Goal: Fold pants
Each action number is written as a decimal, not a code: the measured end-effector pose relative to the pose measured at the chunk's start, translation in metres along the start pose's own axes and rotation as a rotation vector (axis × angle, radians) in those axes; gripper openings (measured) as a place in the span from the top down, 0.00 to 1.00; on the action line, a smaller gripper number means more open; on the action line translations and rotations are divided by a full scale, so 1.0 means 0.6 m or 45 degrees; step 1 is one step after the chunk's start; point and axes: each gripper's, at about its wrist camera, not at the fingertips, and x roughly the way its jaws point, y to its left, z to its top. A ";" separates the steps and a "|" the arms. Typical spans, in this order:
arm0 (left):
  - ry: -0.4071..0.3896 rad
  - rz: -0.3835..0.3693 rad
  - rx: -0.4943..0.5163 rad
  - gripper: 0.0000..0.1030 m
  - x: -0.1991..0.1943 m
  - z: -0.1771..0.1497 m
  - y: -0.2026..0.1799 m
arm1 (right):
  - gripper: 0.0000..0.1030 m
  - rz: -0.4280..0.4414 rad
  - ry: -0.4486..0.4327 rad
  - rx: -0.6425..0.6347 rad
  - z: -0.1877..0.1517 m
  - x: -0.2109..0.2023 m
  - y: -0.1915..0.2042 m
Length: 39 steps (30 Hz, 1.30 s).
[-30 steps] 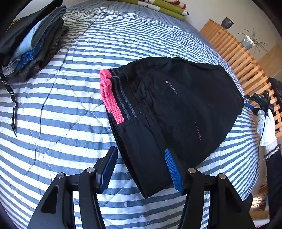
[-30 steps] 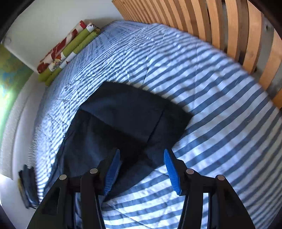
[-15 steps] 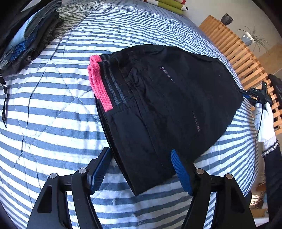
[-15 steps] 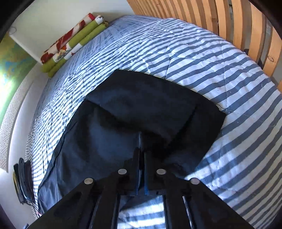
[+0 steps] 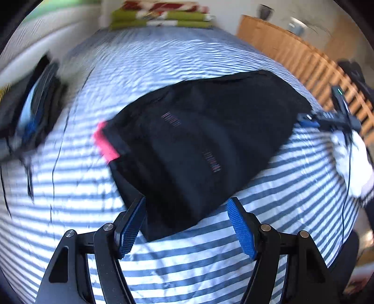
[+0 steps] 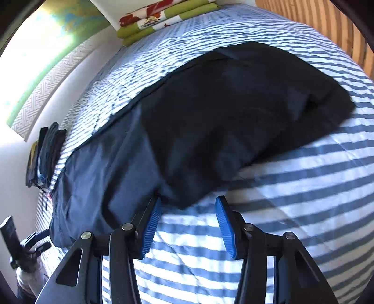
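Note:
Black pants (image 5: 205, 145) lie folded on the striped bedspread (image 5: 187, 262), their pink waistband (image 5: 105, 142) at the left end. My left gripper (image 5: 187, 205) hovers open over their near corner, its pads clear of the cloth. The right wrist view shows the same pants (image 6: 210, 112), one half doubled over the other. There my right gripper (image 6: 188, 202) has its jaws opening; the fabric's near edge sits by the left pad, unpinched. The right gripper (image 5: 327, 117) also shows at the pants' far right end, held by a white-gloved hand (image 5: 353, 163).
A stack of folded clothes (image 5: 35, 112) sits at the bed's left edge, again in the right wrist view (image 6: 44, 154). Green and red pillows (image 6: 163, 18) lie at the far end. A wooden slatted frame (image 5: 292, 53) borders the right side. The left gripper (image 6: 23, 243) shows bottom left.
The right gripper shut over the pants half a second ago and has opened again, pulling back and rolling. The left gripper opened wider, then swung and rose; its view is blurred.

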 end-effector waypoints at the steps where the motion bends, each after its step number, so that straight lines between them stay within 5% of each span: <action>1: -0.010 0.002 0.080 0.27 0.003 0.014 -0.032 | 0.57 0.023 -0.010 0.006 0.005 -0.001 0.002; 5: 0.010 -0.065 0.288 0.27 0.055 0.059 -0.142 | 0.57 0.075 -0.012 0.031 0.016 -0.004 0.003; 11: 0.015 0.083 0.580 0.34 0.140 0.075 -0.243 | 0.69 0.158 -0.026 0.062 0.036 -0.015 0.012; 13: 0.037 0.136 0.614 0.69 0.171 0.088 -0.243 | 0.71 0.183 -0.021 0.069 0.045 -0.013 0.013; 16: 0.100 0.070 0.559 0.93 0.191 0.121 -0.217 | 0.71 0.230 -0.015 0.073 0.063 -0.011 0.016; 21: 0.127 -0.196 0.250 0.94 0.183 0.194 -0.134 | 0.70 0.277 -0.071 -0.027 0.076 -0.020 0.030; 25: 0.141 -0.361 0.078 0.94 0.187 0.233 -0.076 | 0.58 0.331 -0.101 -0.124 0.058 -0.020 0.038; 30: 0.158 -0.445 -0.046 0.94 0.202 0.239 -0.036 | 0.51 0.398 -0.103 -0.288 0.042 -0.004 0.082; 33: 0.167 -0.444 -0.038 0.93 0.207 0.233 -0.039 | 0.34 0.441 -0.110 -0.376 0.044 0.005 0.122; 37: 0.191 -0.499 -0.052 0.62 0.194 0.223 -0.040 | 0.34 0.538 -0.104 -0.416 0.060 0.009 0.166; 39: 0.145 -0.444 0.021 0.58 0.168 0.211 -0.047 | 0.34 0.565 -0.139 -0.408 0.065 0.000 0.172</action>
